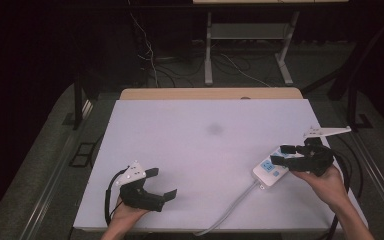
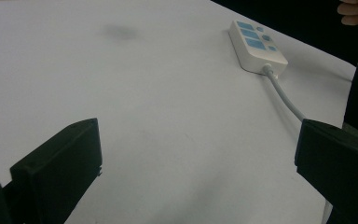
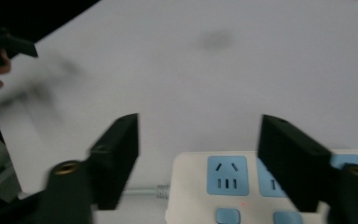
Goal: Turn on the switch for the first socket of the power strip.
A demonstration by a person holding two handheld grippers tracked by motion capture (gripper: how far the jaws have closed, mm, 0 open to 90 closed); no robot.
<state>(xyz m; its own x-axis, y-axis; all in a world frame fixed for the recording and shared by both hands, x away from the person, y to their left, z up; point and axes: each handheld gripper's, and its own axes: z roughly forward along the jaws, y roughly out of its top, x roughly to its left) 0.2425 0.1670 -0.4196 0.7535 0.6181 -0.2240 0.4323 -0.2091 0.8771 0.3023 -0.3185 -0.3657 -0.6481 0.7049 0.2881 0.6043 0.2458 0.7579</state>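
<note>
A white power strip [image 1: 269, 171] with blue sockets lies at the right of the white tabletop [image 1: 190, 150], its grey cord [image 1: 230, 209] running off the near edge. My right gripper [image 1: 278, 154] hovers just over the strip's far end, open. In the right gripper view its jaws [image 3: 198, 135] stand wide apart above the strip [image 3: 228, 182], nothing between them. My left gripper [image 1: 164, 183] rests open near the front left corner. The left gripper view has its jaws [image 2: 196, 163] spread over bare table, with the strip [image 2: 256, 44] and its cord [image 2: 284, 95] far off.
A faint dark smudge [image 1: 214, 129] marks the tabletop's middle back. A wooden edge [image 1: 210, 93] borders the far side. Beyond it stand metal frame legs [image 1: 208, 50] and loose cables on the floor. The gripper cable [image 1: 344, 175] trails off the right edge.
</note>
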